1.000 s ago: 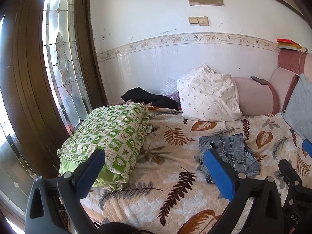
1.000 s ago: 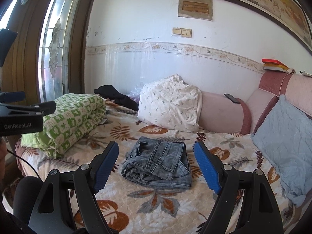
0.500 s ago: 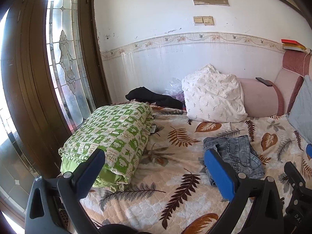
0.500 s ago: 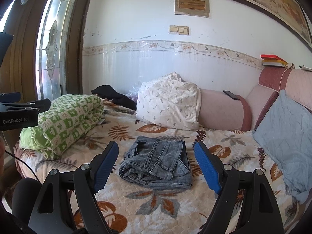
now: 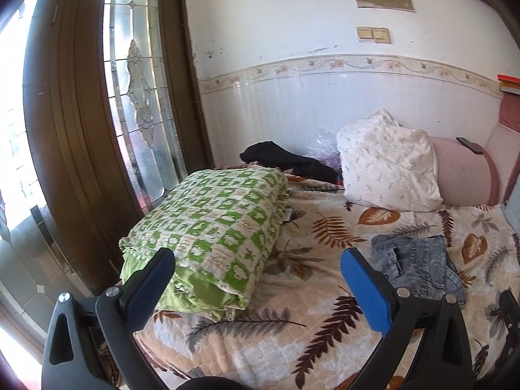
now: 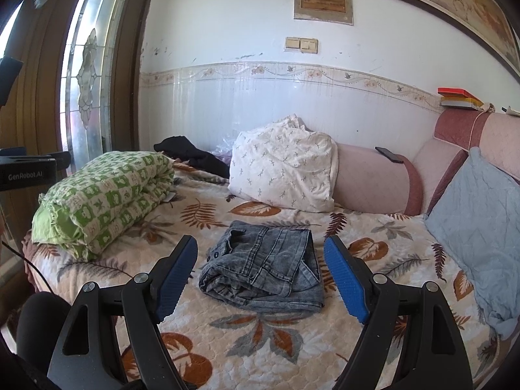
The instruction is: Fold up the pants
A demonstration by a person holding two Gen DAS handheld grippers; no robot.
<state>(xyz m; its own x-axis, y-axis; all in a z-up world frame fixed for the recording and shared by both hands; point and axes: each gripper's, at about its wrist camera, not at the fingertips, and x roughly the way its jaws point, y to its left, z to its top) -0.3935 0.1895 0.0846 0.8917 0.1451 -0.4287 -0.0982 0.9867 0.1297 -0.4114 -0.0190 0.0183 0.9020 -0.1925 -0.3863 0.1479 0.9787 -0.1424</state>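
The grey denim pants (image 6: 265, 265) lie folded into a compact bundle on the leaf-patterned bed cover (image 6: 260, 341), waistband toward the wall. They also show at the right of the left wrist view (image 5: 419, 265). My right gripper (image 6: 261, 273) is open and empty, held above the bed just in front of the pants. My left gripper (image 5: 256, 279) is open and empty, held back near the bed's front edge, left of the pants and in front of the green quilt. Neither gripper touches the pants.
A folded green checked quilt (image 5: 214, 230) lies on the bed's left side. A white pillow (image 6: 286, 169), black clothing (image 6: 191, 156) and a pink bolster (image 6: 373, 182) with a phone (image 6: 389, 154) sit by the wall. A blue cushion (image 6: 481, 227) lies at the right. A glass door (image 5: 143, 97) stands left.
The left gripper has pulled back and turned left, so the pants sit farther right in its view. The right gripper has barely moved. The pants have not moved.
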